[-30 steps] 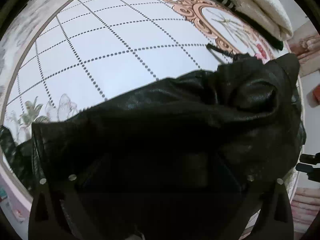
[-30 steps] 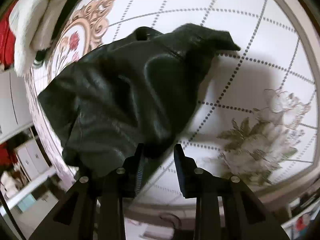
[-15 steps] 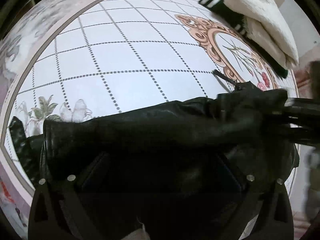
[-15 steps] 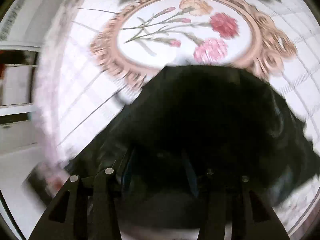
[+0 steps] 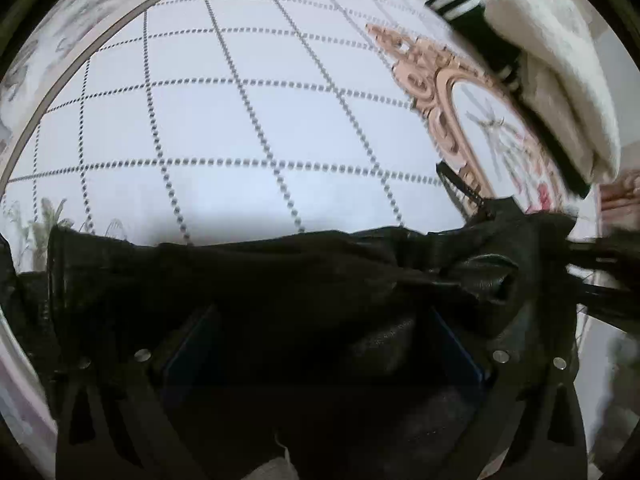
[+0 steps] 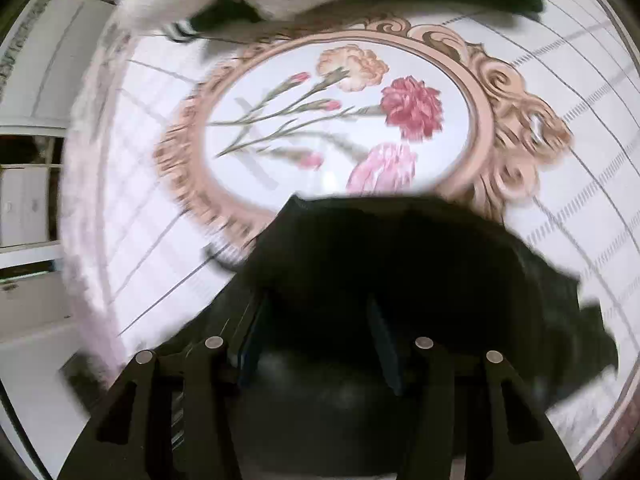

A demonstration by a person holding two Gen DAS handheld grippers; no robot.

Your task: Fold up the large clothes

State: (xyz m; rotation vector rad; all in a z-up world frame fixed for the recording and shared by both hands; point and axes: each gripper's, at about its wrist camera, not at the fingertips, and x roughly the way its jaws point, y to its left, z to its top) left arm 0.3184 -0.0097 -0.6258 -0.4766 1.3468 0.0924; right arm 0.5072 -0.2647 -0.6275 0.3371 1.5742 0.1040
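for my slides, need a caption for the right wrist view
Right gripper over black jacket beside the cloth's floral medallion.

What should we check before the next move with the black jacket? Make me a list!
1. Left tool has jacket between its fingers: ok, the black jacket fills the gap, though the fingers stand wide apart.
2. Right tool has jacket too: ok, dark leather lies between its fingers; how tight is cannot tell.
3. Room on the flowered tablecloth ahead of the left tool: ok.
4. White fluffy garment and striped dark garment apart from the jacket: ok, they sit at the far edge.
5. Jacket lies smooth: not ok, it is bunched and creased.
6. Right view sharp enough to judge edges: not ok, it is blurred.
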